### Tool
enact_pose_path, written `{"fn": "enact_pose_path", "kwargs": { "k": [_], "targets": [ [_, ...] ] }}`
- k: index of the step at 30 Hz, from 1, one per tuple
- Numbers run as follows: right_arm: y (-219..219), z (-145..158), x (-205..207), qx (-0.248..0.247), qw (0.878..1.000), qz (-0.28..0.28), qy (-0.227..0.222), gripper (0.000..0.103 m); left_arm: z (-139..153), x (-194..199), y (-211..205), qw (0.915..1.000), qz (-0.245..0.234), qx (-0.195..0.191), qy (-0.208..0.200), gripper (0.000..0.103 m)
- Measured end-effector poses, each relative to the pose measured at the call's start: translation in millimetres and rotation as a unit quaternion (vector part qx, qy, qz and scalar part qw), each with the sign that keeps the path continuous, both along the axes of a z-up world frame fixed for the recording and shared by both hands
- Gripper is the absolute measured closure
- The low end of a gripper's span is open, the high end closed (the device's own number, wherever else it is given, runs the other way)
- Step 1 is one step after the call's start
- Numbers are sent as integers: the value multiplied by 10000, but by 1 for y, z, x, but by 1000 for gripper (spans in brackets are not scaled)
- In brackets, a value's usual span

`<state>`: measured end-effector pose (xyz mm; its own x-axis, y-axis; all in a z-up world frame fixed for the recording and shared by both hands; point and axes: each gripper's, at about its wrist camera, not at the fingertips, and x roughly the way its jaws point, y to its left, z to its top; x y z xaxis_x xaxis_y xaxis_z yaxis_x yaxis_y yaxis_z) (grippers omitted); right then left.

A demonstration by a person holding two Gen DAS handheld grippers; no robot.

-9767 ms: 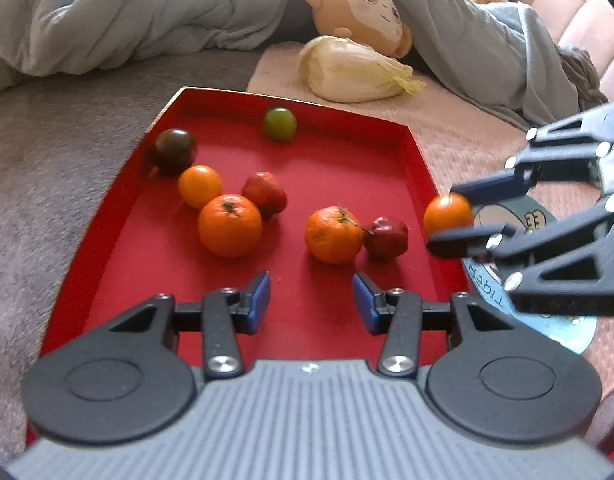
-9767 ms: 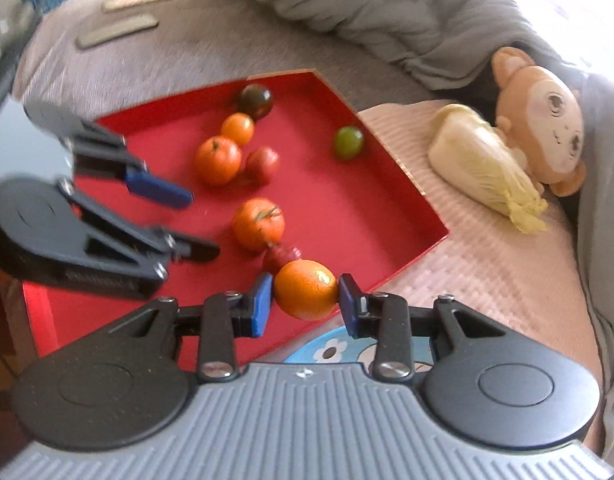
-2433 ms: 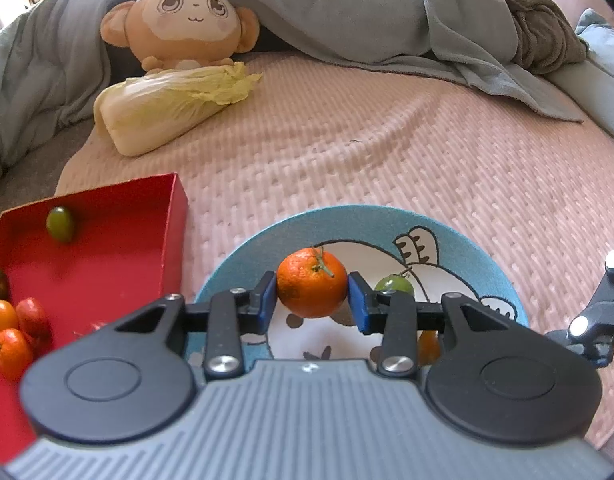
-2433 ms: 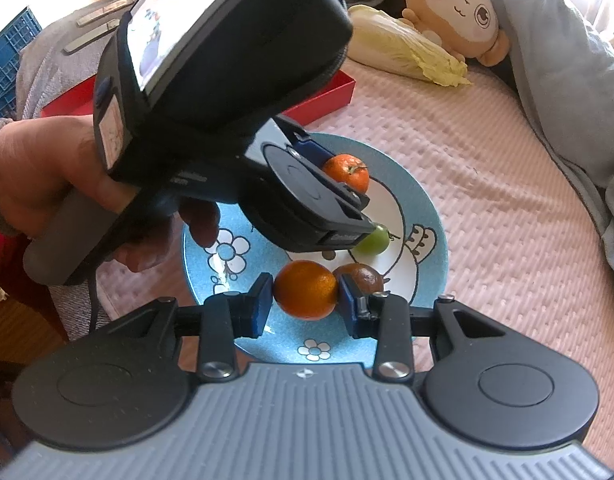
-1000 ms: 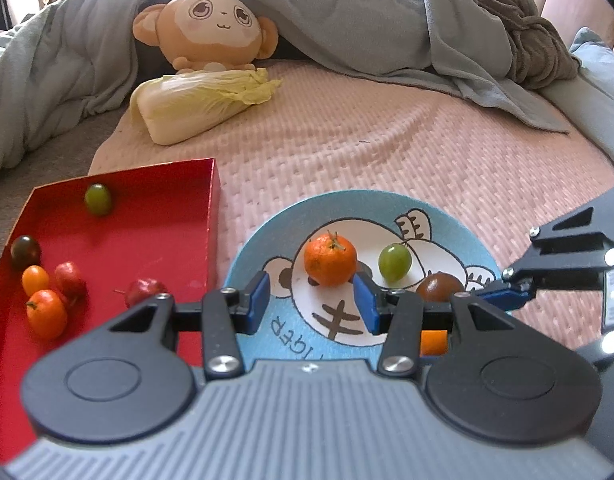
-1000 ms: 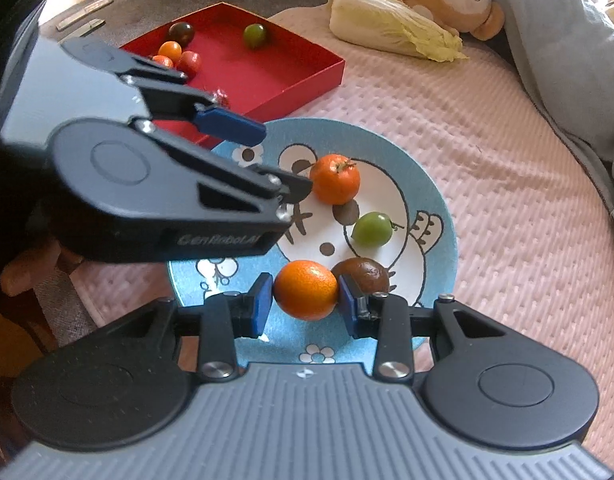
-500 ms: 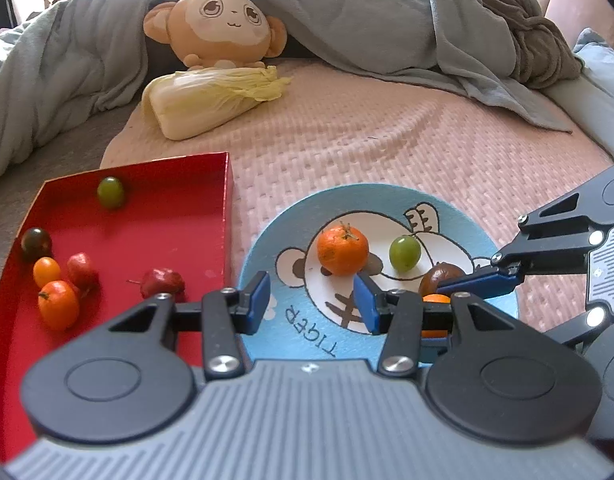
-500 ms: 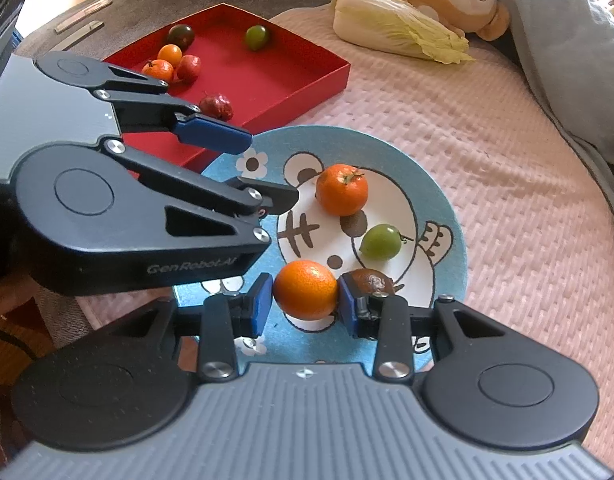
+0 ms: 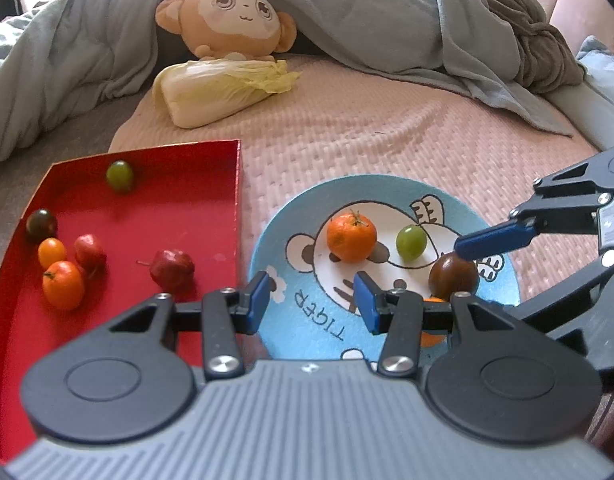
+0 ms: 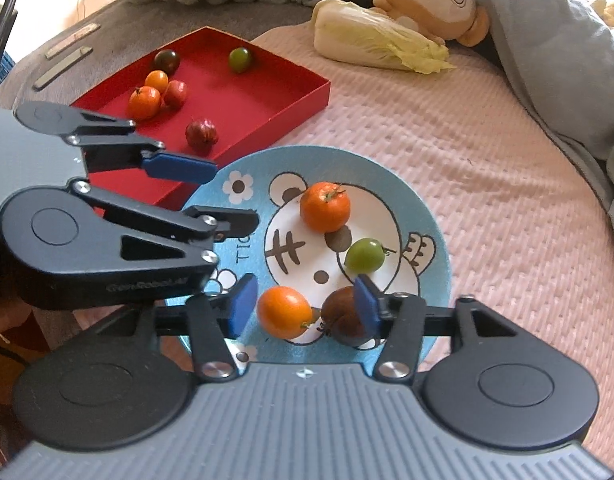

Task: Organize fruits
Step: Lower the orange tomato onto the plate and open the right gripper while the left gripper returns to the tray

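- The right gripper (image 10: 303, 308) is opening just now over the near edge of the plate (image 10: 423, 216). The orange fruit (image 10: 285, 312) lies between its blue pads, but the pads do not press on it any more; there is a clear gap on the left side.
- The fruit seems to rest on the plate already, touching the dark tomato (image 10: 343, 316) just beside it. The right pad stands in front of this tomato.
- To finish the release well, I would let the jaws go wider before any lifting, so no pad drags the fruit toward the plate edge.
- Then pull back along the line of the fingers, up and away from the plate, not sideways: a side move could push the dark tomato or roll the orange fruit off the near rim.
- The left gripper (image 9: 313, 300) hangs half open and empty over the plate's left edge, near the tray (image 9: 237, 184). Nothing is between its pads.
- The mandarin (image 9: 351, 236) and the green tomato (image 9: 411, 242) lie in the middle of the plate, apart from both grippers.
- Six fruits are left in the tray, most at its left side, one red fruit (image 9: 173, 270) nearer its right wall. In my judgement the left gripper is well placed to go for that one next.
- Keep the two grippers apart when they cross; they are close above the plate.
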<state>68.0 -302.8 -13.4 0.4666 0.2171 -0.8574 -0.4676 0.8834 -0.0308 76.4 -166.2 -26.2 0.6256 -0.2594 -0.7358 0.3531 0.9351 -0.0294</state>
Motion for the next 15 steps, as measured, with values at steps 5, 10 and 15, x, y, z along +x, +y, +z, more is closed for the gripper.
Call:
{"fn": "enact_pose_path", "kwargs": {
  "k": [5,10,15],
  "targets": [
    [-1,3,-1,-7,10000,-11,-73,40,1,-6,13,10000,38,-63,-33,54],
    [2,4,-1,-5,10000,20,-80,40,-2,-14,33,9999,153,-65,-44,54],
    [8,6,0,9,9999,79,-93,40,-6,-17,53,9994,327,-58,28,54]
  ]
}}
